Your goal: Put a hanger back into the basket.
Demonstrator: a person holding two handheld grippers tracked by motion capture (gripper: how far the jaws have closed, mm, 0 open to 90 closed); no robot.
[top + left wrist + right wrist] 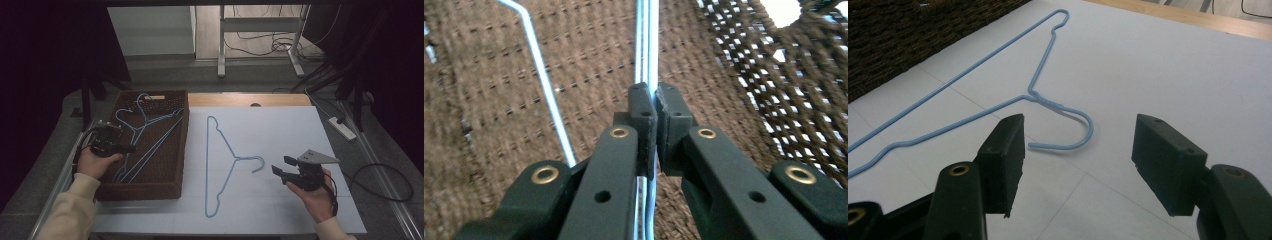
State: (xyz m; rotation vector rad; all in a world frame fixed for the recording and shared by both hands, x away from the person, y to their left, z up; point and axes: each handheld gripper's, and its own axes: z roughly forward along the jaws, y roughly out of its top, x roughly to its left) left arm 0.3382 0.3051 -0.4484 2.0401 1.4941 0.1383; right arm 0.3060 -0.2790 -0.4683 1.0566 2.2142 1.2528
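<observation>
A light blue wire hanger (222,162) lies flat on the white board (280,130), its hook (1075,132) pointing right. More blue wire hangers (145,135) lie in the brown woven basket (172,192). My left gripper (131,148) reaches into the basket and is shut on the wires of a hanger (648,55), which run straight between its pads (644,107). My right gripper (281,165) hovers over the board just right of the hook, jaws wide open with nothing between them; the hook lies a little beyond its fingertips (1008,150).
The basket sits at the table's left, its near rim toward me. A wooden strip (250,99) edges the board's far side. A power strip (342,127) and cables (385,180) lie on the floor to the right. Desk legs (221,45) stand behind.
</observation>
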